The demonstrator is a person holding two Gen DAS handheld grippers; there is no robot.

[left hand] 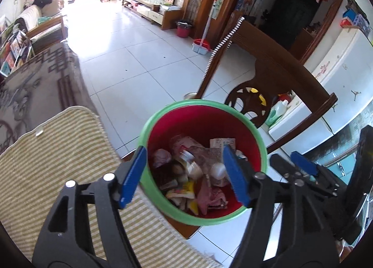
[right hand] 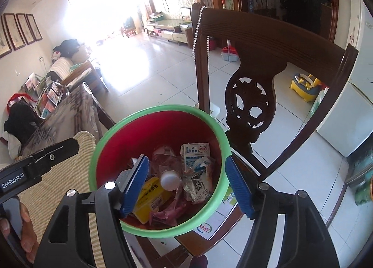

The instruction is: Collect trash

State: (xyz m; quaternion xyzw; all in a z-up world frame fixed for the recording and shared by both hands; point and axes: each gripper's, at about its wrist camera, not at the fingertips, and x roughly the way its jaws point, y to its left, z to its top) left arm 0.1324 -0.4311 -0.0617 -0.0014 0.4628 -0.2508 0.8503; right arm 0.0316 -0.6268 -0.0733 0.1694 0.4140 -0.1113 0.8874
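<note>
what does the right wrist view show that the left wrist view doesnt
Only the right wrist view: the blue and white milk carton read clearly, a yellow box, framed pictures on the wall, and a hand gripping the other tool.
Only the left wrist view: a small red bin by the far cabinet.
Both: the red bucket with its green rim, full of trash, the carved chair, and open blue claws.

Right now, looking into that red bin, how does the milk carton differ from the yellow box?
The milk carton is white with blue print and stands nearly upright against the bin's far side; the yellow box lies tilted nearer the front. The carton shows fully, while the yellow box is partly hidden behind a blue gripper finger. Both sit among wrappers inside the green-rimmed red bin.
</note>
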